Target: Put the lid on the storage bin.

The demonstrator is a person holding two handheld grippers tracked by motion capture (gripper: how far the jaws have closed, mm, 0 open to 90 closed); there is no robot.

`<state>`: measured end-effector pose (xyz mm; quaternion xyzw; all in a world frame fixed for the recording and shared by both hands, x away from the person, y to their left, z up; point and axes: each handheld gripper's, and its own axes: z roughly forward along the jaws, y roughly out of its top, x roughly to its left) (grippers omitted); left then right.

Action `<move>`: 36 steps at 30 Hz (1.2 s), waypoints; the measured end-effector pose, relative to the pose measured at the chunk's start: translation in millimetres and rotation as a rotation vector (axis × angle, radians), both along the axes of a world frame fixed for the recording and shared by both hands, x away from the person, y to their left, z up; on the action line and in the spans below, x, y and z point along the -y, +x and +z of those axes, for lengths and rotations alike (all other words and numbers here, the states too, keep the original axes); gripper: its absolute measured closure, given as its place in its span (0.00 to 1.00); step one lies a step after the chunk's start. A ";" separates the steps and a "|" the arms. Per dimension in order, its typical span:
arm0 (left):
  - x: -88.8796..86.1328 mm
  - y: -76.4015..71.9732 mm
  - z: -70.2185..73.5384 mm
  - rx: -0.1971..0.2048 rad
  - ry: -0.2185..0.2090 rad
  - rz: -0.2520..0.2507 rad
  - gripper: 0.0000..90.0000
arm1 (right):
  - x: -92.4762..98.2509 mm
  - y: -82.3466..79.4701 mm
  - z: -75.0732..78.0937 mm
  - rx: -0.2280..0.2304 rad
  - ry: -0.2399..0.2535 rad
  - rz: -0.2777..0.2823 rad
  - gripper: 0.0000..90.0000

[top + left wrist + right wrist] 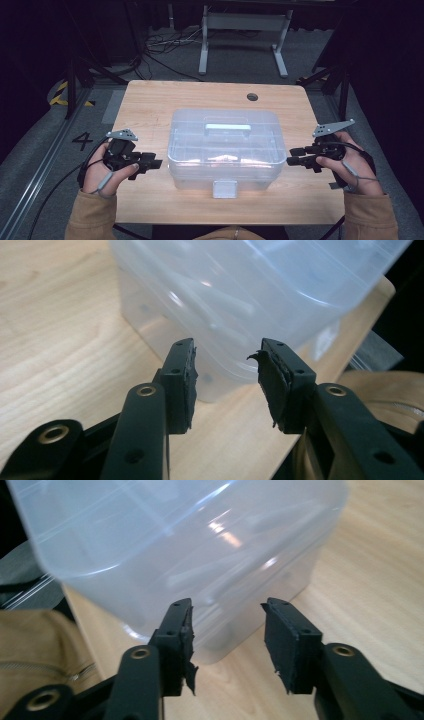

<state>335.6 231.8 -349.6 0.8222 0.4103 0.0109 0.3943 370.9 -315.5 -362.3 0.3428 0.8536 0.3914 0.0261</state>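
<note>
We start with the table point(150, 100), a pale wooden top, and at its centre the clear plastic storage box point(226, 150) with its lid on, a pale handle point(228, 127) lying flat on top and a front latch point(224, 189) at six o'clock. The box's long axis runs nine to three across the table, so its two short ends face the two hands — that is the relation the next move turns on.

The left gripper point(156, 163) sits off the nine o'clock end of the box, pointing in toward three, close to the wall but apart from it. The right gripper point(291, 161) mirrors it at the three o'clock end, pointing toward nine, its tips just beside the wall; whether they brush it we cannot tell from the high view. Both are about equally near, each level with the lower half of the box.

In the left gripper view the left gripper point(227, 382) has its jaws parted with nothing between them; the box corner point(235, 305) stands beyond, out of contact. In the right gripper view the right gripper point(230, 640) is likewise spread and empty, the box's rounded corner point(200, 555) ahead of it.

Both hands lie low on the table with the forearms coming in from six o'clock and the wrists turned inward — a symmetrical pose. We judge that a two-handed grasp or lift would need each gripper to travel inward along the long axis.
</note>
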 end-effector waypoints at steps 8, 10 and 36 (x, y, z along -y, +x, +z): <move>-11.5 10.0 -8.8 0.022 -0.019 0.091 0.63 | 22.7 12.4 -7.1 0.071 0.025 -0.134 0.53; -13.7 12.4 -11.3 0.028 -0.028 0.113 0.62 | 26.4 14.7 -9.7 0.076 0.024 -0.157 0.52; -21.5 40.4 -54.6 0.053 -0.029 0.264 0.58 | 46.7 49.2 -64.3 0.136 0.017 -0.327 0.47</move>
